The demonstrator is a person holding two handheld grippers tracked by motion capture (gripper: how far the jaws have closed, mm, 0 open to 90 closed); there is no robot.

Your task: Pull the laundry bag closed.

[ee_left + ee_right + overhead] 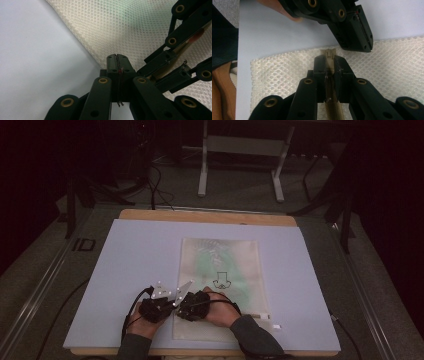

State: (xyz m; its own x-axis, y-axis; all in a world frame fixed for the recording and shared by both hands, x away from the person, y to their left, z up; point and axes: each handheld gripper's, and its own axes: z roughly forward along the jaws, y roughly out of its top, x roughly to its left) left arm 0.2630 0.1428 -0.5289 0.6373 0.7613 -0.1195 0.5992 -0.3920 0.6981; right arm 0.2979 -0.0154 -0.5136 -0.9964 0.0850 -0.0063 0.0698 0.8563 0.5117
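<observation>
A white mesh bag [220, 265] with something green inside lies flat on a pale board [125, 270]. Both grippers meet at its near left edge. My left gripper [172, 307] [117, 57] has its jaws shut on the bag's edge [105, 30]; in the right gripper view its tips [362, 47] rest on that same edge. My right gripper [180, 308] [329, 58] is shut on the beige zipper [328, 53], whose teeth [333, 110] run back between the jaws. In the left gripper view the right gripper [175, 57] shows close on the right.
The board lies on a wooden table [200, 216]. A metal stand [240, 150] and cables [155, 185] are on the floor behind it. A small white tag [276, 326] lies by the bag's near right corner. The person's forearms [250, 335] come in at the near edge.
</observation>
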